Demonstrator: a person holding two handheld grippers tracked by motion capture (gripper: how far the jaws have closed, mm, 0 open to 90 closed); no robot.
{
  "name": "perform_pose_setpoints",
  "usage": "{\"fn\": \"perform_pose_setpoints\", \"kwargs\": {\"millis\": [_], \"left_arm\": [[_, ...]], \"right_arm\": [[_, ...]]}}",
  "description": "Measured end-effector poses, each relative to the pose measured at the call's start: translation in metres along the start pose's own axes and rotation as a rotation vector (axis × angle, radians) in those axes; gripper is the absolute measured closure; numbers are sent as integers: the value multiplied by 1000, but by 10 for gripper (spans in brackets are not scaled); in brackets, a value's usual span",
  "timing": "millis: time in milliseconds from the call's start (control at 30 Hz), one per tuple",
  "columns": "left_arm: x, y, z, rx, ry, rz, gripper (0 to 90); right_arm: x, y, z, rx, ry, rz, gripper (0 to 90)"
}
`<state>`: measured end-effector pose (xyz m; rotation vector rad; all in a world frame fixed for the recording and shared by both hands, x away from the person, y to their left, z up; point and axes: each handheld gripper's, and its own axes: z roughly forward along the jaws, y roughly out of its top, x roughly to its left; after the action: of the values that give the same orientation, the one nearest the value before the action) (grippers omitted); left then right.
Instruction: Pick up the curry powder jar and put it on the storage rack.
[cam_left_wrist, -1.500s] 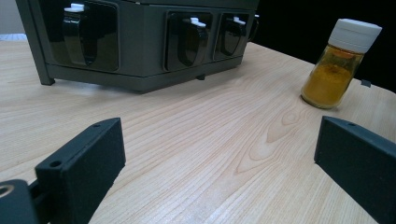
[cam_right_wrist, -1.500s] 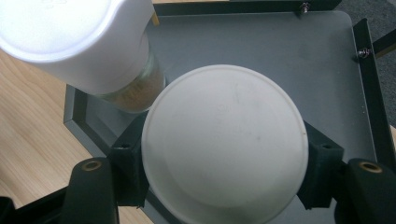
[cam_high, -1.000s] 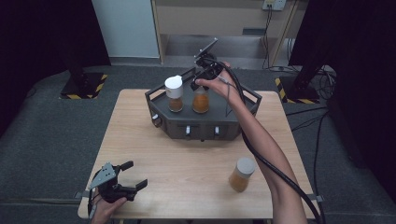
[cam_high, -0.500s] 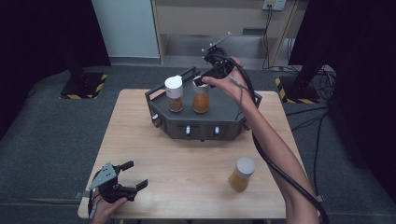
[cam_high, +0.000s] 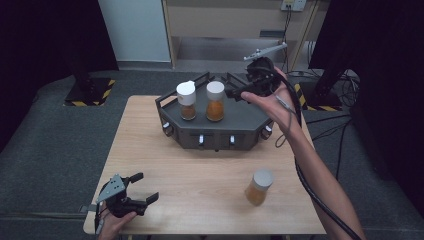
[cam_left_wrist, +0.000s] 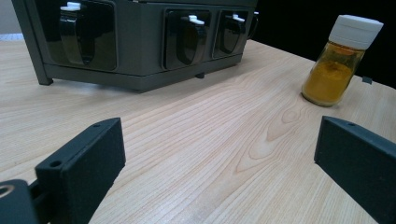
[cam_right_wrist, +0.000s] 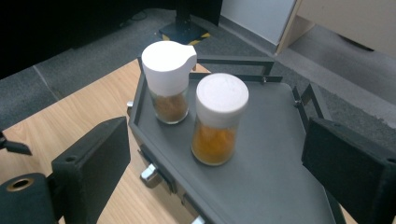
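The right gripper (cam_high: 239, 92), jaws wide apart and empty, hovers above the dark rack (cam_high: 245, 120), just beside 2 white-capped jars (cam_high: 215, 101) standing on it. The left gripper (cam_high: 140, 187), also open and empty, rests near the table's (cam_high: 200, 170) front corner, well apart from a third jar (cam_high: 258, 186).

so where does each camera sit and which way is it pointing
High view: above the near edge of the light wooden table, looking forward and down; both forearms and the left gripper and right gripper show.
Left gripper view: low over the tabletop, facing the dark grey metal rack; its two black jaws stand wide apart.
Right gripper view: raised above the rack, looking down at the white-capped orange spice jar; its jaws stand open.
Shared: the lone white-capped yellow spice jar appears in the high and left gripper views.
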<state>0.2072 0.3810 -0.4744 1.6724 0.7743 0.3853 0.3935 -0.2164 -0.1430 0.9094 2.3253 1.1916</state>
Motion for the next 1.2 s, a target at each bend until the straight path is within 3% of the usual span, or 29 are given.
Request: {"fn": "perform_pose_setpoints", "kwargs": {"millis": [500, 767, 1200], "left_arm": [[-1, 1, 1, 5, 2, 4, 8], [-1, 1, 1, 7, 3, 5, 8], [-2, 2, 0, 9, 6, 6, 8]], "right_arm": [[5, -80, -61, -137, 19, 23, 61], [10, -129, -86, -207, -3, 40, 47], [31, -187, -107, -241, -78, 46, 43]]}}
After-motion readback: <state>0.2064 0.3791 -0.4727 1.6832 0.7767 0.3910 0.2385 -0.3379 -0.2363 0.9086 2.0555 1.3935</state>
